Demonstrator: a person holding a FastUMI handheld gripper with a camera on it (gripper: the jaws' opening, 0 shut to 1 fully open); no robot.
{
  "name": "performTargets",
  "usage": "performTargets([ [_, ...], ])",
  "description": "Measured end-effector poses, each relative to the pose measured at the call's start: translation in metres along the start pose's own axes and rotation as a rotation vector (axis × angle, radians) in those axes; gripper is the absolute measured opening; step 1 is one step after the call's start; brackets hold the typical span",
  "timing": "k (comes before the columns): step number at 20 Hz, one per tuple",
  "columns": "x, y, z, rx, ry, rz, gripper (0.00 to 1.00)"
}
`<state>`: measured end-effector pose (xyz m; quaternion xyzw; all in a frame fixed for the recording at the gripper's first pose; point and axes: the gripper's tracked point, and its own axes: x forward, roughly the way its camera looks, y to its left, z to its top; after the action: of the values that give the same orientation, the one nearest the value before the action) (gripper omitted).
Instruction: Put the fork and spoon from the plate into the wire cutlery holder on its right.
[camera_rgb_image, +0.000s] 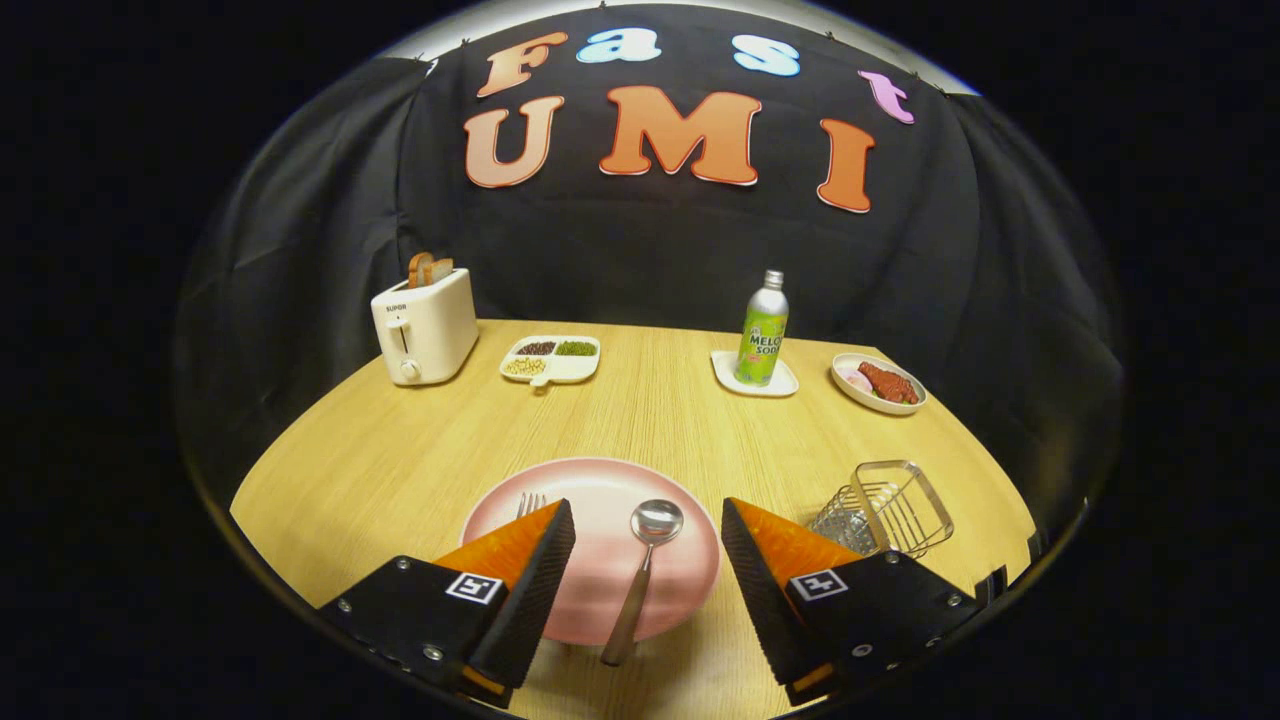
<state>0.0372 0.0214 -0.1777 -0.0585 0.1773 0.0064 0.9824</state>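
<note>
A pink plate (600, 490) lies on the wooden table just ahead of my fingers. On it a steel spoon (642, 570) lies bowl away from me, its handle running back over the near rim, between my two fingers. Only the tines of the fork (530, 503) peek out above my left finger (520, 560), which hides the rest of it. My gripper (648, 520) is open wide above the plate and holds nothing. The wire cutlery holder (885, 508) stands to the right of the plate, just beyond my right finger (775, 560).
Along the far side of the table (660, 420) stand a cream toaster (425, 325) with toast in it, a divided dish of beans (552, 360), a green soda bottle (763, 330) on a white coaster, and a small bowl of food (880, 383).
</note>
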Motion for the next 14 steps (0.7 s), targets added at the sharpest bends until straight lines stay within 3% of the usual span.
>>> performTargets([
  [5,0.014,0.006,-0.030,-0.016,0.073,0.001,0.77],
  [14,0.036,0.006,-0.070,-0.010,0.195,-0.029,0.33],
])
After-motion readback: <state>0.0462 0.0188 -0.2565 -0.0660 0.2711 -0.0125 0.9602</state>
